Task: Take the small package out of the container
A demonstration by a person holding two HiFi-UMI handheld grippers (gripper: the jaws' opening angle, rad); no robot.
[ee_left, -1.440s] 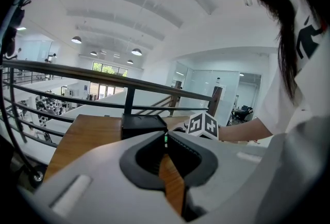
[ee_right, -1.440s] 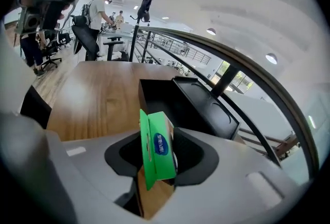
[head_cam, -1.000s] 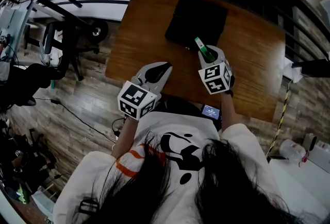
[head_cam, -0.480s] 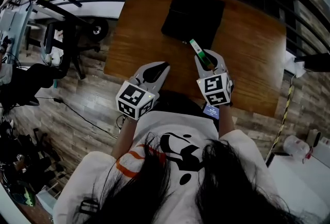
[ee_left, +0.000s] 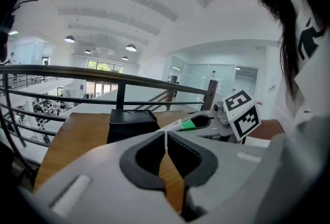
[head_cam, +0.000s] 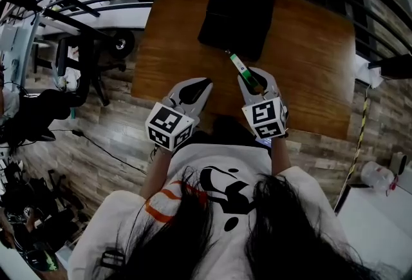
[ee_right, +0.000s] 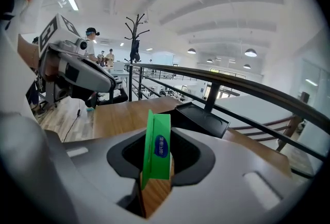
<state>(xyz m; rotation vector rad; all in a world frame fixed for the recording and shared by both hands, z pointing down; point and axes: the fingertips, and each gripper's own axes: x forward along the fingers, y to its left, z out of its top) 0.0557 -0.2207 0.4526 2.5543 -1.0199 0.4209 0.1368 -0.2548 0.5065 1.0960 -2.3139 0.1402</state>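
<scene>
We saw a brown wooden table (head_cam: pixel 309 66) and only one thing that plainly rested on its top: a black container (head_cam: pixel 235 21), boxy and dark all over. It stood close to the table's far edge, a little left of that edge's middle, well apart from the near edge and from both side edges. Its sides sat slightly askew to the table's edges.

Small package's (ee_right: pixel 159 152) lower end out of sight between the right gripper's (ee_right: pixel 160 135) jaws; container's (head_cam: pixel 209 21) interior dark, indistinct.
</scene>
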